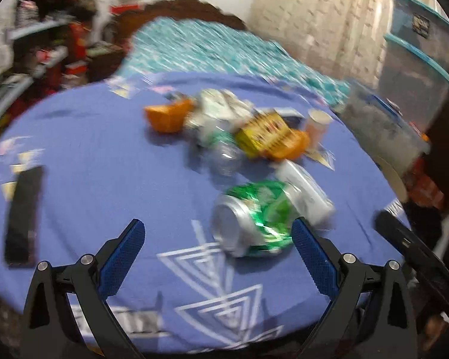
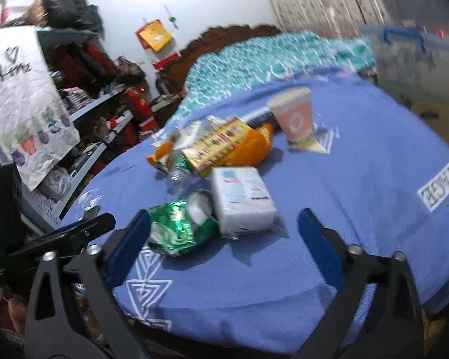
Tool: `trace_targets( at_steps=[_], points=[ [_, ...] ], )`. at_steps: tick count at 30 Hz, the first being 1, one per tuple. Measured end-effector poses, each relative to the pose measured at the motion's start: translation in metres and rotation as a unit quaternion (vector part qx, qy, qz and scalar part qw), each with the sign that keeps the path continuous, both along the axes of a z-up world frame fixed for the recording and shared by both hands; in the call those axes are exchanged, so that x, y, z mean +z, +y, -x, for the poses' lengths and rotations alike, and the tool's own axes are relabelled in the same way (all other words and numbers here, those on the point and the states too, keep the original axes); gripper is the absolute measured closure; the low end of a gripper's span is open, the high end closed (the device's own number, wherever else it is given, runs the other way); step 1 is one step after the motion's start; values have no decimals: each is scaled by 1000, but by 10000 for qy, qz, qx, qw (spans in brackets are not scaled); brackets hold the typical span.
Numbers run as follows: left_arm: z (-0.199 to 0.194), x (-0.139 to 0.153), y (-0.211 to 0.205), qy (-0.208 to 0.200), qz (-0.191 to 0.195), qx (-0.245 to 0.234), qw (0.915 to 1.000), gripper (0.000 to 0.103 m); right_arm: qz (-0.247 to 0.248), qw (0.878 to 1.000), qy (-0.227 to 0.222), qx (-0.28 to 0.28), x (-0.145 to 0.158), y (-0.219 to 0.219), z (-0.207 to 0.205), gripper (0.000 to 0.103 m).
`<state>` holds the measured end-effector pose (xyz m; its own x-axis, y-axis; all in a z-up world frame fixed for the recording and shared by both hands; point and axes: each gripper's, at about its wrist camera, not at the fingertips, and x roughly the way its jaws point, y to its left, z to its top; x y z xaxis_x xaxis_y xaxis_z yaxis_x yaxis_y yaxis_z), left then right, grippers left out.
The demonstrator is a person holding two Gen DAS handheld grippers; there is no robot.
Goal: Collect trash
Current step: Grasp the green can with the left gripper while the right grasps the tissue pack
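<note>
A pile of trash lies on a table with a blue cloth (image 1: 89, 149). Nearest is a crushed green can (image 1: 254, 218), also in the right wrist view (image 2: 179, 224), with a white packet (image 1: 305, 191) (image 2: 242, 197) beside it. Behind lie a clear plastic bottle (image 1: 221, 149) (image 2: 179, 173), a yellow box (image 1: 263, 133) (image 2: 215, 146), orange wrappers (image 1: 167, 115) (image 2: 254, 146) and a paper cup (image 1: 317, 125) (image 2: 293, 113). My left gripper (image 1: 218, 239) is open, the can just ahead between its fingers. My right gripper (image 2: 224, 227) is open near the can and packet.
A black remote-like object (image 1: 22, 215) lies on the cloth at the left. A clear plastic bin (image 1: 383, 128) (image 2: 413, 65) stands at the table's right edge. A bed with a teal cover (image 1: 209, 48) is behind. Cluttered shelves (image 2: 89, 104) stand left.
</note>
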<state>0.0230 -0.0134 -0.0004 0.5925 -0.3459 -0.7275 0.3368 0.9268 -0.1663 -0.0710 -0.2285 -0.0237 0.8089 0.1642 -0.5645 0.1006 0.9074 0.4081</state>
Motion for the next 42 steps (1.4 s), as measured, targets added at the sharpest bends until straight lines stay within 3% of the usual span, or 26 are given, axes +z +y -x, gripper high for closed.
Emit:
trace_targets(
  at_steps=[4, 11, 13, 15, 19, 21, 28, 31, 32, 34, 37, 39, 41, 42],
  points=[
    [-37, -26, -11, 684, 276, -226, 9970, 19, -34, 9996, 255, -72, -15, -15, -15, 24],
    [-65, -61, -17, 1258, 514, -267, 9904, 22, 122, 9983, 538, 165, -31, -15, -32, 23],
    [-66, -65, -25, 1190, 370, -307, 9917, 30, 131, 9972, 692, 255, -38, -12, -40, 23],
    [-65, -65, -28, 1148, 282, -466, 9919, 55, 89, 9965, 774, 307, -42, -11, -44, 23],
    [-75, -63, -28, 1195, 413, -520, 9906, 55, 80, 9959, 844, 319, -46, -10, -62, 20],
    [-79, -62, -18, 1178, 482, -380, 9911, 55, 197, 9962, 803, 260, -45, -9, -67, 13],
    [-76, -53, 14, 1084, 743, -135, 9912, 56, 176, 9956, 857, 341, -47, -2, -86, 10],
    [-71, -46, 22, 981, 778, -100, 9921, 56, 397, 9941, 898, 470, -48, 11, -97, 7],
    [-71, -45, 23, 969, 780, -101, 9922, 56, 472, 9931, 943, 514, -51, 14, -101, 12],
    [-69, -44, 23, 957, 748, -113, 9925, 56, 636, 9909, 919, 747, -53, 19, -98, 42],
    [-65, -50, 13, 1009, 563, -130, 9932, 56, 916, 9889, 830, 819, -52, 16, -80, 41],
    [-65, -61, 1, 1206, 387, -191, 9918, 44, 987, 9894, 766, 743, -52, 5, -66, 41],
    [-62, -64, -7, 1149, 354, -222, 9925, 35, 999, 9906, 709, 604, -53, -5, -51, 41],
    [-62, -64, -12, 1136, 302, -270, 9927, 37, 1018, 9913, 679, 485, -52, -13, -45, 41]
  ],
)
